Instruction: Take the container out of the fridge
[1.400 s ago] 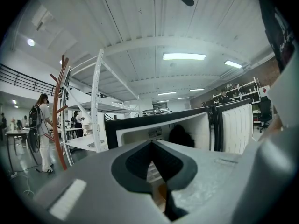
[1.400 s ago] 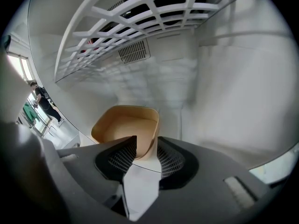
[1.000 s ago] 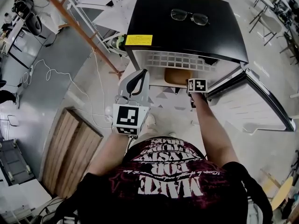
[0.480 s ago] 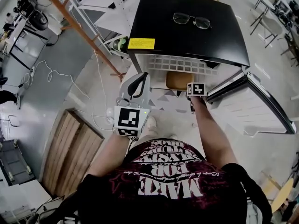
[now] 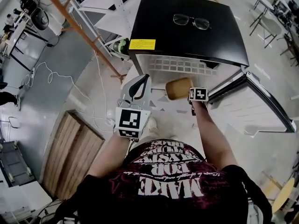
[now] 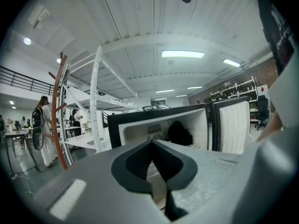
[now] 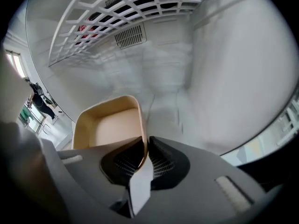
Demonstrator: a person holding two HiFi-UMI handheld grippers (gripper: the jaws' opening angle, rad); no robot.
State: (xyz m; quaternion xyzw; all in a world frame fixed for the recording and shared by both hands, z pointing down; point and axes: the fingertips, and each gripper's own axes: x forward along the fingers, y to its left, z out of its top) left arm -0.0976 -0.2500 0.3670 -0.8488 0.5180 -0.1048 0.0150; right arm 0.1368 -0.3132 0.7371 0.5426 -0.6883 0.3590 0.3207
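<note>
The tan open container (image 5: 179,88) hangs at the mouth of the black-topped mini fridge (image 5: 187,27), just below its white wire shelf (image 5: 180,64). My right gripper (image 5: 195,95) holds it by the right side wall. In the right gripper view the container (image 7: 112,125) is empty, and my right gripper (image 7: 144,146) has just been closing its jaws; the pads now pinch the thin wall. My left gripper (image 5: 139,80) hovers left of the fridge opening, apart from the container. In the left gripper view my left gripper (image 6: 152,148) has its jaws together with nothing in them.
The fridge door (image 5: 252,104) stands swung open to the right. A pair of glasses (image 5: 189,21) lies on the fridge top. A wooden pallet (image 5: 74,148) lies on the floor at the left, with an orange rack leg (image 5: 79,29) and white cables beyond it.
The container and my right gripper have shifted a little toward the person, so more of the container shows out from under the wire shelf. My left gripper has stayed put.
</note>
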